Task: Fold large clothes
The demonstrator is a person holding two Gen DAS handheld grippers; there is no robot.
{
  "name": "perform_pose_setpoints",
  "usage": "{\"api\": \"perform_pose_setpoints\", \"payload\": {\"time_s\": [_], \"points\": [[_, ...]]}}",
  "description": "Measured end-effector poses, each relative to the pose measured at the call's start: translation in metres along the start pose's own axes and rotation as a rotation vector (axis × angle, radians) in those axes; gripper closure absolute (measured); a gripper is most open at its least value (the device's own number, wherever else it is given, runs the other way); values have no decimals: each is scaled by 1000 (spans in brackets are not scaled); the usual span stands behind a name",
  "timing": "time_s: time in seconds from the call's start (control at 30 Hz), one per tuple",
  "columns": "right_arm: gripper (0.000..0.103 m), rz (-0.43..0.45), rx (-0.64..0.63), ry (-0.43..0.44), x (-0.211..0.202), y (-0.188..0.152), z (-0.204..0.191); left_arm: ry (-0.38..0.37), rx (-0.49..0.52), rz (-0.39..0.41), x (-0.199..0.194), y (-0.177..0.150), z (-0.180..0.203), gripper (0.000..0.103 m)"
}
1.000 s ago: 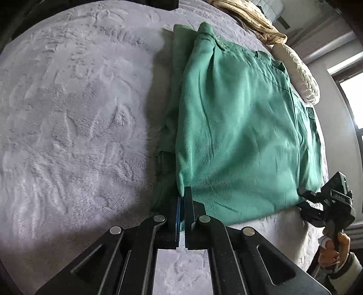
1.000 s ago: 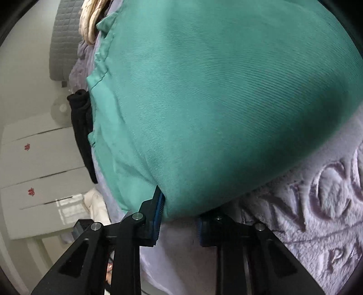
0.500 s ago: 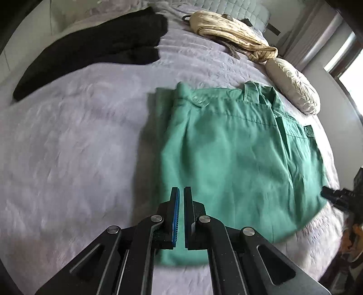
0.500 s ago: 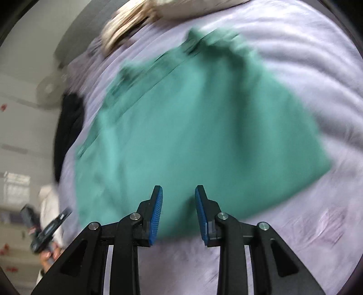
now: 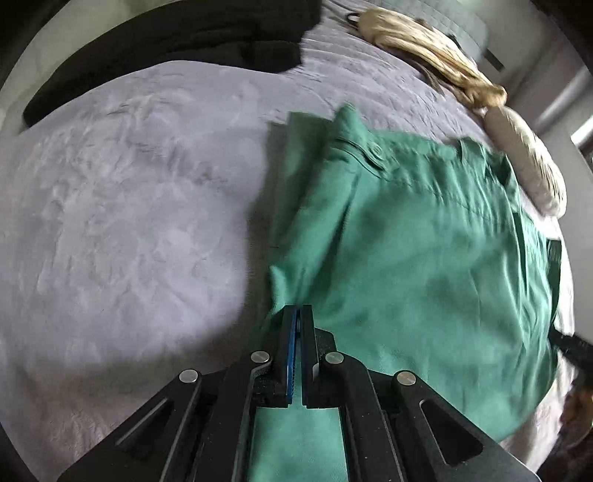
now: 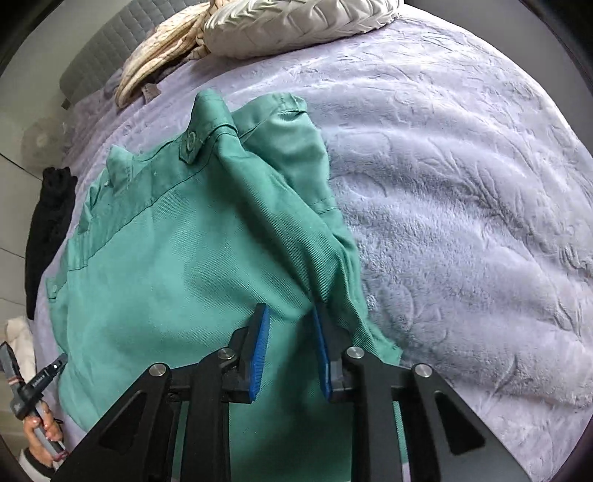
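Green garment [image 6: 178,281]: your big green piece of clothing lies folded on the bed, with a button tab [image 6: 191,142] near its top edge. You can see it in both views.
Bed [image 6: 463,207]: it has a soft pale purple cover with raised leaf shapes pressed into it.
Left hand-held gripper [image 5: 296,319]: its jaws are shut tight, blue pad against blue pad. The tips sit right at the near left edge of the green garment. You cannot tell from this blurry view if any cloth is caught between them.
Right hand-held gripper [image 6: 291,322]: its jaws are closing, with a gap between the blue pads. They hang over a raised fold of the green garment near its right edge, and the pads do not press on the cloth.
Your left hand [image 6: 42,433]: it shows at the bottom left of the right wrist view, holding the other tool's handle.
Other things: a black garment [image 5: 178,48] lies at the far side of the bed, with a tan cloth [image 5: 426,55] and a white pillow [image 6: 296,26] near the head of the bed.
Writing: the tool in your left hand has a small label, too tiny to read.
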State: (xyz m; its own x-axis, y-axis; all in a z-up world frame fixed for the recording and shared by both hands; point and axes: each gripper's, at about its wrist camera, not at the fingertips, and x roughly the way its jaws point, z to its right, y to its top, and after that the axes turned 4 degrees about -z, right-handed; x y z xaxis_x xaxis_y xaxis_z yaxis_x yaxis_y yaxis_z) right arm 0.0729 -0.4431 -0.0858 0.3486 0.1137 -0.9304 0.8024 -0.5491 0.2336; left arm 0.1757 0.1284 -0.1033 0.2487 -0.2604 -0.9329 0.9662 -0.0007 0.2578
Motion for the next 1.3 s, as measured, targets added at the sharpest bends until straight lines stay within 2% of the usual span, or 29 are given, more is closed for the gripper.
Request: {"api": "perform_pose_setpoints", "payload": {"time_s": [0.13,0.17,0.27,0.3,0.43,0.5,0.63,0.7,0.9,0.93,0.97,1.0,1.07,1.3], "points": [[74,-28,26,-19,-10,-7,0,127,58,4,-10,-7,5,100],[68,-34,30,-23,-14,-11,1,148,67,-1,-14,-10,6,100],[44,-34,38,-6,-26,-25,-5,135,63,-10,-23,-18,7,100],[41,-33,39,0,-29,-30,-8,136,68,-12,-27,-22,9,100],[41,-50,37,60,-37,-51,-27,163,82,-21,-35,-33,13,100],[34,-67,33,83,-37,-61,-37,167,64,-31,-37,-37,11,100],[30,-110,8,130,-36,-84,-60,144,11,-46,-38,-42,2,100],[24,-132,-4,160,-33,-94,-71,141,4,-49,-37,-45,2,100],[23,-195,-29,221,-21,-114,-100,137,36,-64,-38,-55,3,99],[23,-203,-33,227,-19,-117,-104,139,36,-67,-38,-56,2,91],[23,-212,-36,235,-17,-121,-109,145,31,-72,-39,-58,0,37],[22,-218,-38,241,-15,-123,-112,152,16,-78,-40,-60,-3,5],[21,-238,-45,257,-12,-130,-121,148,13,-49,-42,-66,-7,1],[21,-306,-69,318,3,-145,-151,176,14,-52,-33,-72,-22,1]]}}
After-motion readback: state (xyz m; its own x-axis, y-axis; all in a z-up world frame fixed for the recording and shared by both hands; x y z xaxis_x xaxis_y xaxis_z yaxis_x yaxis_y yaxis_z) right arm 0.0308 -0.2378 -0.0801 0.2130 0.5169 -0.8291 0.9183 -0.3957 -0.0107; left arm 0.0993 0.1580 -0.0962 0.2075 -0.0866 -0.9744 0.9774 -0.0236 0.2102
